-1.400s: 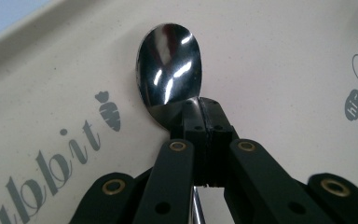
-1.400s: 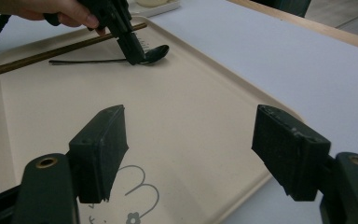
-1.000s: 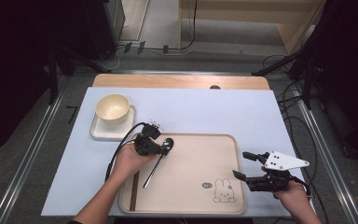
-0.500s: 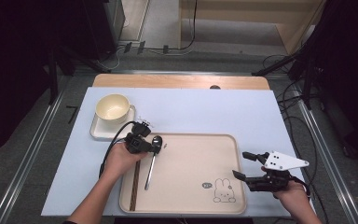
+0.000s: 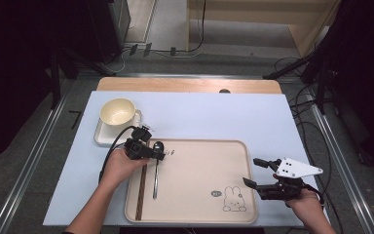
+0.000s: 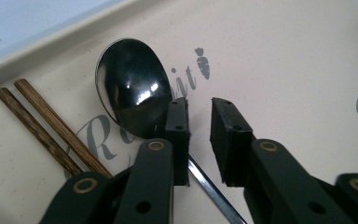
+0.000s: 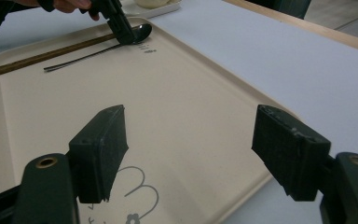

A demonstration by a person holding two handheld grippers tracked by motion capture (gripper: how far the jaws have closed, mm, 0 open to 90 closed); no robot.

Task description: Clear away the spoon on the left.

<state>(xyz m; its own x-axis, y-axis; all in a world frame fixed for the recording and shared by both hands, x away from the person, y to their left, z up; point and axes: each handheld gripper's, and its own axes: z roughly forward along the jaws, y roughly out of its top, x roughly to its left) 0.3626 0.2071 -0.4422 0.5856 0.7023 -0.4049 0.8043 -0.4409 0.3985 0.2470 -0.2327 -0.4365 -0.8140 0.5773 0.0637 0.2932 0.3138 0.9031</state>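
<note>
A dark metal spoon [image 5: 155, 171] lies on the beige tray [image 5: 199, 195], bowl toward the far rim, beside a pair of brown chopsticks [image 5: 140, 191]. My left gripper [image 5: 162, 155] hovers at the spoon's neck. Its jaws have just been opening. In the left gripper view the gripper [image 6: 199, 116] shows a narrow gap. The spoon bowl [image 6: 130, 88] sits just ahead, and the thin handle [image 6: 212, 192] runs under the gap, with no pad pressing on it. My right gripper [image 5: 253, 171] stands wide open over the tray's right end, and nothing is between its fingertips [image 7: 191, 149].
A cream cup [image 5: 118, 111] stands on a small white square plate [image 5: 101, 136] just beyond the tray's far left corner. The tray carries a rabbit drawing [image 5: 233, 199] near its front right. A pale blue mat [image 5: 224, 119] covers the table, with a wooden edge [image 5: 190, 84] behind.
The left gripper has shifted a little to the left and let go of the spoon. The spoon now rests flat and straight next to the chopsticks. The right gripper has stayed still.
</note>
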